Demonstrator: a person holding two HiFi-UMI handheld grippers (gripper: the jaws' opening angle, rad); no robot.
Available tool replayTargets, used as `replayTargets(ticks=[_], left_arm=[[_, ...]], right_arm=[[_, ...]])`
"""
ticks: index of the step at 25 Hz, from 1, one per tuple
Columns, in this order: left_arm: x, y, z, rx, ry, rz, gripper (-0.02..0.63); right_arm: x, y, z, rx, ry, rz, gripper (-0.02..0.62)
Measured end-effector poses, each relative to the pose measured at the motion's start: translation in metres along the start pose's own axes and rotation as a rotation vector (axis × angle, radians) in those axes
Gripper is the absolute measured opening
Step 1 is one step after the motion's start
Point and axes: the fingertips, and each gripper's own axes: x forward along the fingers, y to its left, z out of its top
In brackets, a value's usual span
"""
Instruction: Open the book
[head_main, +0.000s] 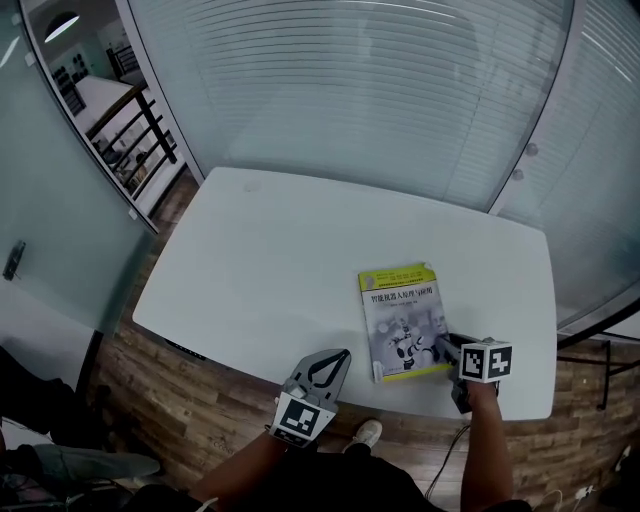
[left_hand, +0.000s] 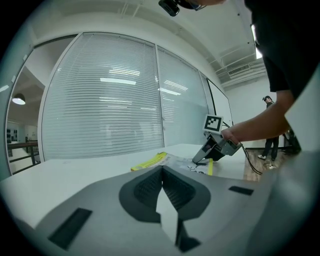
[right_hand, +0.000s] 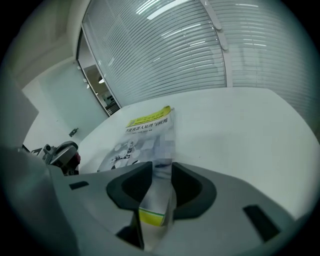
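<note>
A book (head_main: 400, 320) with a grey cover and yellow-green bands lies closed on the white table (head_main: 290, 250), near its front right. My right gripper (head_main: 446, 346) sits at the book's near right corner, pointing down and to the left. In the right gripper view the book (right_hand: 145, 130) stretches away, and its near corner, with a yellow strip, fills the gap of the right gripper (right_hand: 161, 167). My left gripper (head_main: 343, 354) hovers by the table's front edge, left of the book, with its fingertips together and nothing in them. The left gripper view shows the left gripper (left_hand: 161, 168), with the book (left_hand: 150, 161) and right gripper (left_hand: 201, 161) beyond.
A glass wall with blinds (head_main: 360, 90) runs behind the table. Wooden floor (head_main: 180, 390) lies below the front edge. A cable (head_main: 450, 455) hangs under my right arm. A person (left_hand: 270, 127) stands far off to the right.
</note>
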Motion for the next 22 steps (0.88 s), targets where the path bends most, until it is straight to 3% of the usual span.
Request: replayTargets(ticks=[4, 7, 22], left_arm=[[-0.004, 0.005, 0.0, -0.004, -0.012, 0.001, 0.015], [-0.009, 0.01, -0.004, -0.006, -0.007, 0.009, 0.015], [-0.014, 0.02, -0.008, -0.02, 0.025, 0.019, 0.015]], right_arm=[[-0.01, -0.004, 0.013, -0.054, -0.045, -0.093, 0.092], [-0.012, 0.001, 0.018, -0.073, -0.073, -0.108, 0.067], [-0.025, 0.021, 0.026, -0.3, -0.151, -0.299, 0.048]])
